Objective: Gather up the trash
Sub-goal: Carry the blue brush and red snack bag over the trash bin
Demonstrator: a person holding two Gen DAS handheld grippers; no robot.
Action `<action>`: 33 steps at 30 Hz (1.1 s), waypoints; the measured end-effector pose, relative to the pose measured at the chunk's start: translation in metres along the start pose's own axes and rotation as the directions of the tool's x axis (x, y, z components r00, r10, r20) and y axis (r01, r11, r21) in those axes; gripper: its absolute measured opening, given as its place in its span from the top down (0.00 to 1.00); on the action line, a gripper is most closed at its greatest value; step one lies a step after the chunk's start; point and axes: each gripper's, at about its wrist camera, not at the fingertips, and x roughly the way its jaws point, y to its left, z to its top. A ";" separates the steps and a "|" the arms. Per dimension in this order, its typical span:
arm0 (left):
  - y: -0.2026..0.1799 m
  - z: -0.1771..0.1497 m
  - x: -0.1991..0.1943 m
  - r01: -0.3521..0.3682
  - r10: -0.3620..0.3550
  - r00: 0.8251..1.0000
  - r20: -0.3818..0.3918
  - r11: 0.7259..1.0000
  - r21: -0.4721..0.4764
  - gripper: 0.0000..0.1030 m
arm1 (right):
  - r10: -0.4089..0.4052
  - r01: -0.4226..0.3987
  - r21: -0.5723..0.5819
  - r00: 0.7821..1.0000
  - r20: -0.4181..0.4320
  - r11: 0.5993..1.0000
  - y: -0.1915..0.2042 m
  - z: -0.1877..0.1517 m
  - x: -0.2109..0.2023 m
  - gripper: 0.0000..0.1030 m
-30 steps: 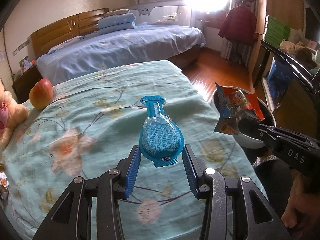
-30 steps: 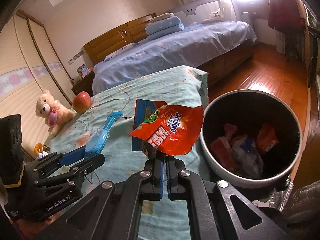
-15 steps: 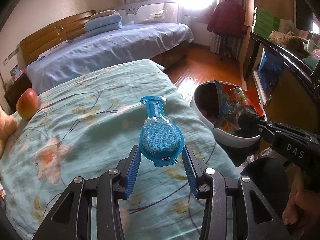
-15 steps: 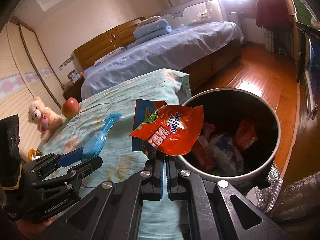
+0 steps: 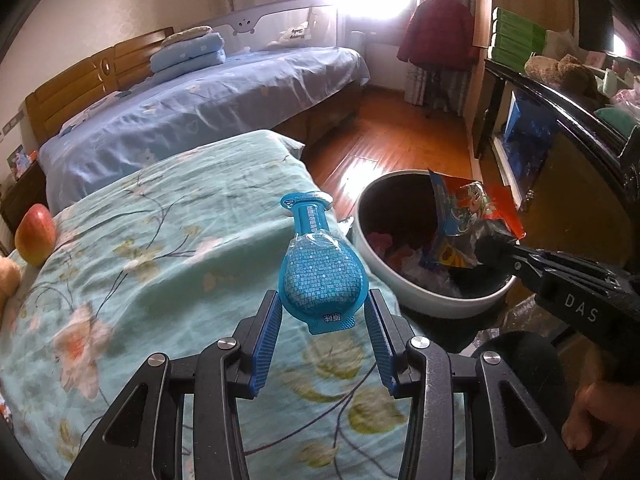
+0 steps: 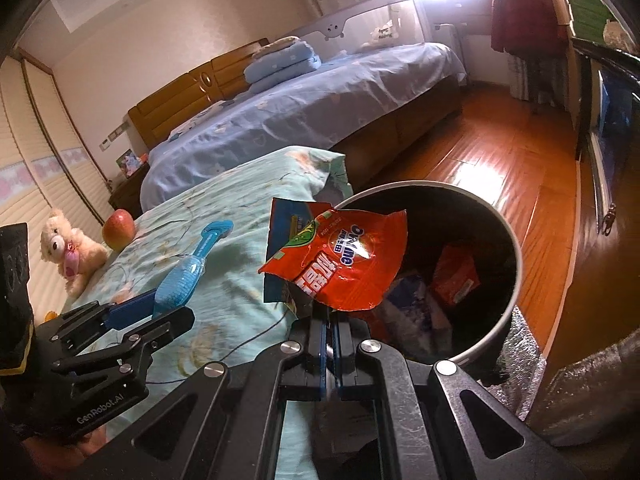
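The right gripper (image 6: 330, 316) pinches a red snack wrapper (image 6: 340, 256) at centre, its jaws closed on the lower edge. The trash bin (image 6: 514, 248) sits at three o'clock. At nine o'clock the left gripper (image 6: 154, 310) grips a blue package (image 6: 188, 274) over the floral bedspread (image 6: 240, 200).

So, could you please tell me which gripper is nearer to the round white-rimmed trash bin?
Right. The right gripper holds the red snack wrapper over the round white-rimmed trash bin's rim; the left gripper, gripping the blue plastic pouch, sits over the bedspread beside it.
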 end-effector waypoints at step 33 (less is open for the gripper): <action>-0.033 0.026 0.035 0.057 -0.055 0.998 -0.022 0.996 0.075 0.60 | -0.086 0.086 0.035 0.996 0.000 0.996 -0.042 0.019 0.004 0.98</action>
